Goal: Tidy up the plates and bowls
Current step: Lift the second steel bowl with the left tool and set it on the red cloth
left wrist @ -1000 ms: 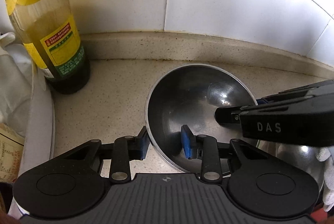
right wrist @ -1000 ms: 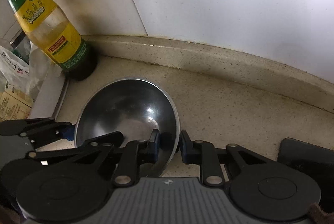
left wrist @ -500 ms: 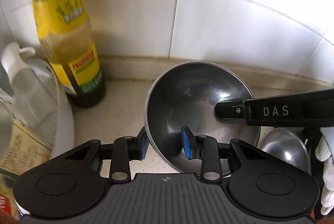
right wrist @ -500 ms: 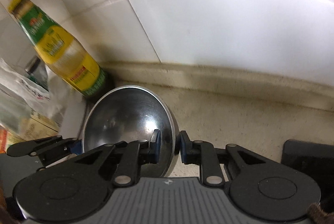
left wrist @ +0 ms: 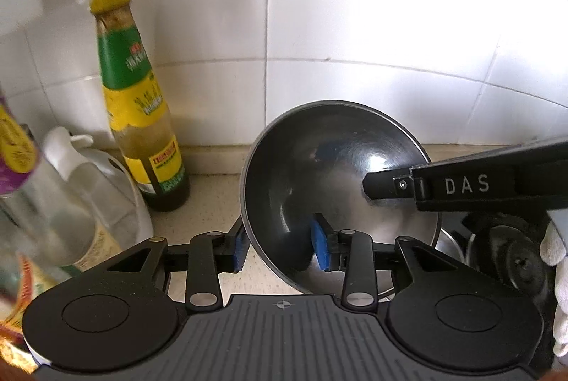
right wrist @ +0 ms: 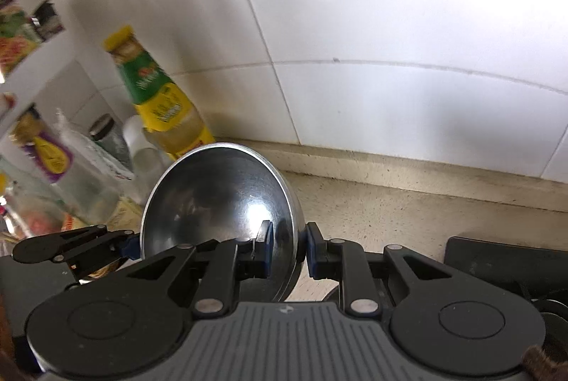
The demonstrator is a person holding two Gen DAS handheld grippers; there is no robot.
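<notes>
Here, bowl (left wrist: pixel 340 182): gripped on opposite rims, likely to stay level.
Left gripper (left wrist: pixel 280 248): pinched on rim.
Right gripper (right wrist: pixel 287 251): pinched on rim.

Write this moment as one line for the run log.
left tool: shut on steel bowl rim | right tool: shut on opposite rim | bowl: tilted, above counter | sauce bottle: upright, left

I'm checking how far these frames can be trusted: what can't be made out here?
- Second shiny metal bowl, left wrist view: mostly hidden behind the held round steel bowl.
- Packets on the white shelf, right wrist view: blurred.
- Flat black object, right wrist view: cut off by the edge.
</notes>
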